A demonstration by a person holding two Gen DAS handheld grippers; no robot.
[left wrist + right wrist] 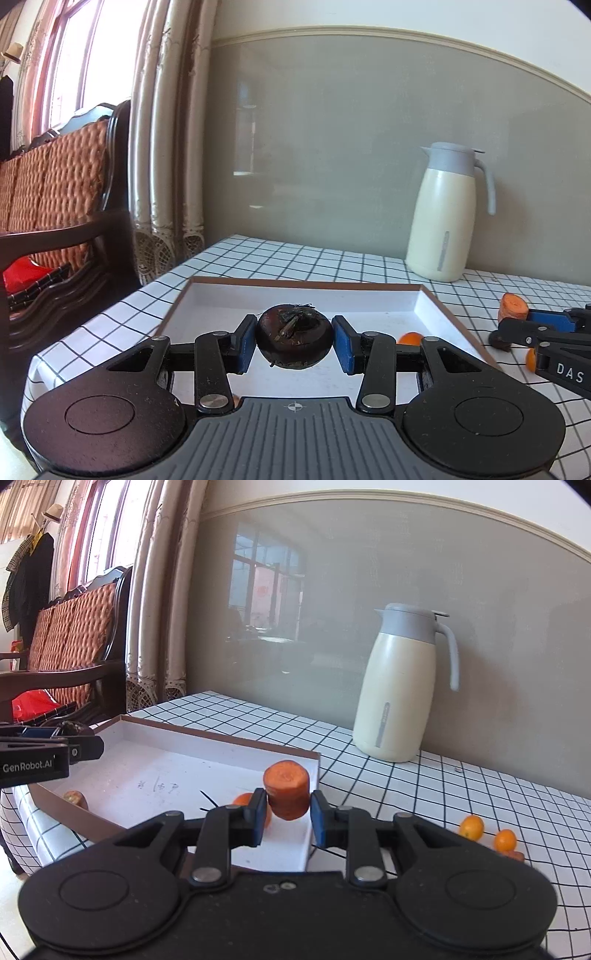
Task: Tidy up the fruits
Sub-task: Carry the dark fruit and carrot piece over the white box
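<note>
Left tongs gripping a dark round fruit, stem up, pads pressing its two sides; right tongs clamped on a carrot chunk, its short axis standing upright between the pads. Both loads hanging above the white tray with the brown rim; tray floor lying just beyond and below each pair of tongs, so lowering and releasing looking like the coming move. Left tongs hovering over the tray's middle; right tongs sitting nearer its right wall, carrot chunk just inside that wall, possibly over the rim itself, the fisheye making this hard to judge. One small orange fruit already resting in the tray just behind the right tongs' left pad; two kumquats waiting on the checked counter to the right of the right tongs, nearer that hand than the left. Cream jug standing well beyond, out of the way.
</note>
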